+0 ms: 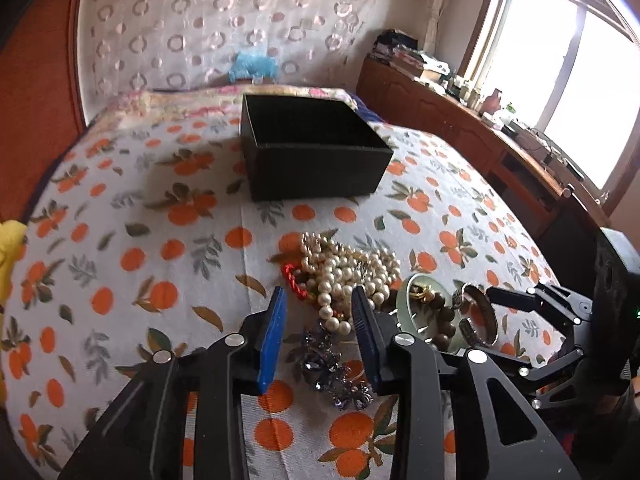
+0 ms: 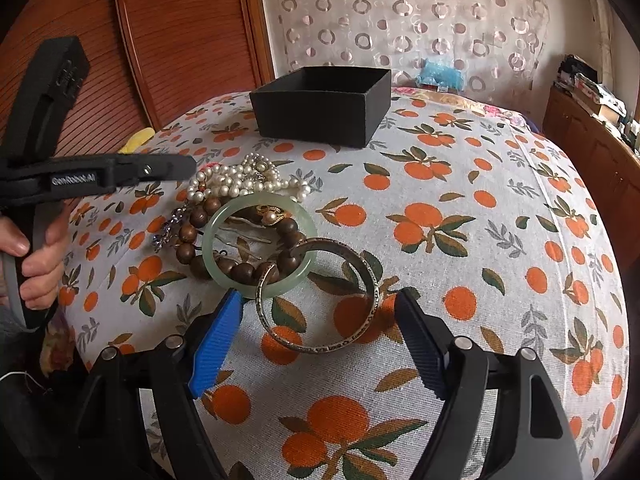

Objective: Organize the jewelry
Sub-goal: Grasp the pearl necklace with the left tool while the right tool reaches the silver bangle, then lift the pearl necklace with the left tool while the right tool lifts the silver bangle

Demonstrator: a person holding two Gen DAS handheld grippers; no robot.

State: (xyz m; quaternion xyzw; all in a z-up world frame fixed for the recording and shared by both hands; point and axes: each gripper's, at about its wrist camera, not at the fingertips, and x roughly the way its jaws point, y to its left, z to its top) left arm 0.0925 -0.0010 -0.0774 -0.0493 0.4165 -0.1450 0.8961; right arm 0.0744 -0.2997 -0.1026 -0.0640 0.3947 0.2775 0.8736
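Silver bangle between right claw tips

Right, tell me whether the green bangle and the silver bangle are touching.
Touching. In the right wrist view the silver bangle lies over the near rim of the green bangle, with no cloth visible between them at the overlap.

A home bedroom: a bed with an orange-print cover fills the frame, a ring-patterned curtain hangs behind, and a cluttered wooden cabinet runs under the window at upper right
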